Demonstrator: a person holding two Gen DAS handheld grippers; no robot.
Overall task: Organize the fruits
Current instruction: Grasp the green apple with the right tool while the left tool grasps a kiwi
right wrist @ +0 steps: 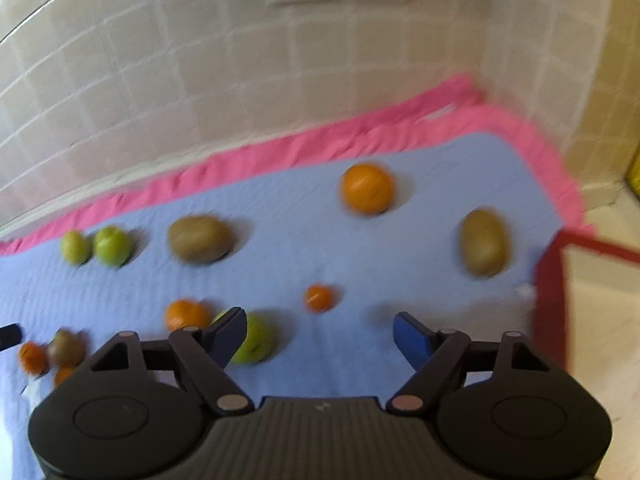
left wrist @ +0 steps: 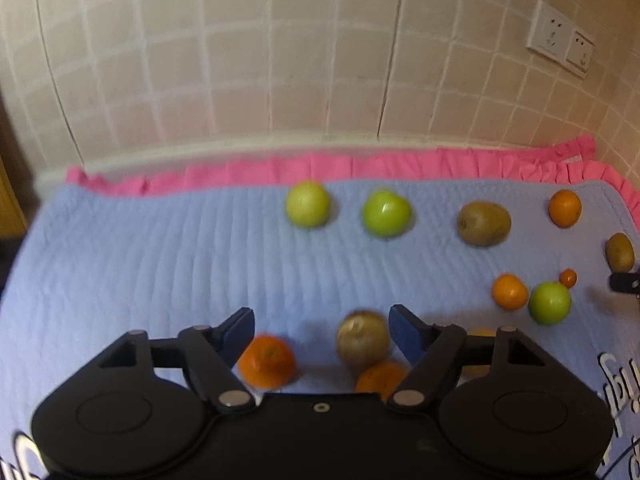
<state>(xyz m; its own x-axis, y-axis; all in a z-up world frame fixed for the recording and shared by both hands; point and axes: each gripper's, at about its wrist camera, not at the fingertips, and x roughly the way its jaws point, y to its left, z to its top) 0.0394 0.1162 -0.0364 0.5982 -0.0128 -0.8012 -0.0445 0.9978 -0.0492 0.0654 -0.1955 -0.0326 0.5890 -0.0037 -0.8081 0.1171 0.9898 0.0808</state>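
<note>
I'm holding the left gripper [left wrist: 322, 332] with jaws spread wide and gripping nothing; a kiwi [left wrist: 363, 338] is sitting between its fingertips, closer to the right finger, with an orange [left wrist: 267, 360] just inside the left finger and another orange [left wrist: 380, 378] tucked below the kiwi, near the gripper body. Ahead and to the right of it, an orange [left wrist: 509, 291], a green apple [left wrist: 549, 302] and a tiny orange [left wrist: 568, 278] are clustering together. Farther out, two green apples [left wrist: 307, 204] [left wrist: 386, 213], a kiwi [left wrist: 484, 223] and an orange [left wrist: 564, 208] are lying in a loose row near the pink frill, one more kiwi [left wrist: 619, 252] off at the far right. I'm keeping the right gripper [right wrist: 318, 334] wide open and empty too, a green apple [right wrist: 254, 338] right behind its left fingertip, a small orange [right wrist: 318, 298] just ahead between the fingers. All fruit is lying on the blue quilted mat [left wrist: 160, 260]. I'm judging the sorting barely started: only the far pair of apples looks grouped, kinds are mixed elsewhere, most moves are left. A red-rimmed tray [right wrist: 560, 280] is showing right of the right gripper, nothing visible in it.
</note>
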